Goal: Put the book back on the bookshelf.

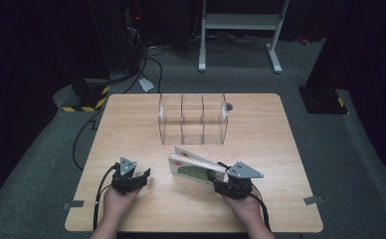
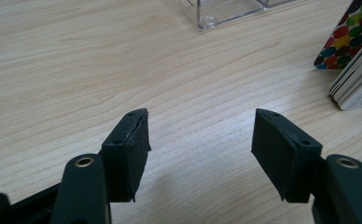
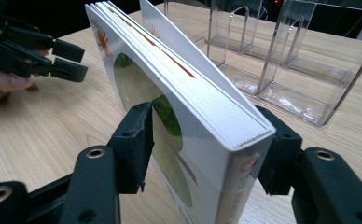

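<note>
A thick white board book (image 1: 196, 167) with a green picture on its cover stands on edge on the wooden table (image 1: 131, 129), slightly fanned at the far end. My right gripper (image 1: 220, 178) is shut on its near end, one pad on the cover (image 3: 184, 107) and the other behind the back. In its own view the right gripper (image 3: 207, 149) straddles the book's spine end. My left gripper (image 1: 145, 175) rests low at the front left, open and holding nothing. In the left gripper view its jaws (image 2: 200, 135) stand wide over bare wood, with the book (image 2: 356, 79) off to the right.
A clear plastic organizer (image 1: 193, 119) with three upright compartments stands behind the book, mid-table; its walls (image 3: 286, 60) rise just past the book. Beyond the table are a metal stand (image 1: 241, 25), floor cables and a yellow-black striped base (image 1: 86, 97).
</note>
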